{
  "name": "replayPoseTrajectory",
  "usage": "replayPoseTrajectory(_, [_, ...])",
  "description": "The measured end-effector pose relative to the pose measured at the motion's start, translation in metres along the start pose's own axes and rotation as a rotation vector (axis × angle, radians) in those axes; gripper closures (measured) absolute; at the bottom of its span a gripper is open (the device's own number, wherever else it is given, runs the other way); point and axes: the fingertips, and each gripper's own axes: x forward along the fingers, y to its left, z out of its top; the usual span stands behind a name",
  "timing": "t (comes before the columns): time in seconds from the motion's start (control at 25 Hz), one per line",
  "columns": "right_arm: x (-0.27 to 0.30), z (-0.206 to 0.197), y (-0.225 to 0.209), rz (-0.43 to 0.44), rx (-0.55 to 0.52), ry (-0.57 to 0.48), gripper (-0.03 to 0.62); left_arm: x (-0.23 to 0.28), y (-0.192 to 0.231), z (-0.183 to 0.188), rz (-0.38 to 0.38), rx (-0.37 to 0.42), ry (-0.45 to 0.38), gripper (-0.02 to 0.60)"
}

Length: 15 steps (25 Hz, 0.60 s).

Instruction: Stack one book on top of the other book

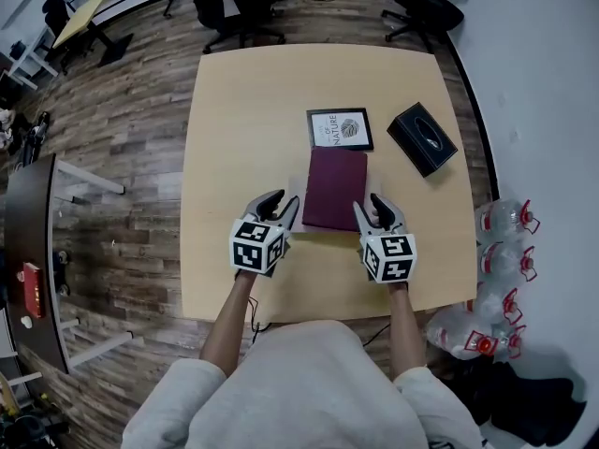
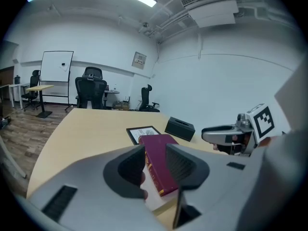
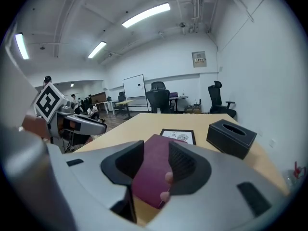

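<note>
The left hand-held gripper (image 1: 281, 201) and right hand-held gripper (image 1: 374, 204) each clamped the maroon book (image 1: 335, 187), the black-framed book (image 1: 340, 128) lying just beyond its far end.

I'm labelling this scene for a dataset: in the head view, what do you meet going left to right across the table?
From the left: left claw → maroon book → right claw → black tissue box.
</note>
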Motion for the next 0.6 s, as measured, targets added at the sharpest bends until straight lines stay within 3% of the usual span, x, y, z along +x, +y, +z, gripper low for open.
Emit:
replayPoseTrajectory(0.44, [-0.048, 0.020, 0.051, 0.027, -0.078, -0.091, 0.510, -0.080, 0.008, 0.002, 0.111, 0.061, -0.100, 0.508])
replayPoseTrajectory(0.6, [-0.054, 0.023, 0.069, 0.043, -0.136, -0.095, 0.520, -0.104, 0.014, -0.005, 0.125, 0.027, -0.119, 0.536])
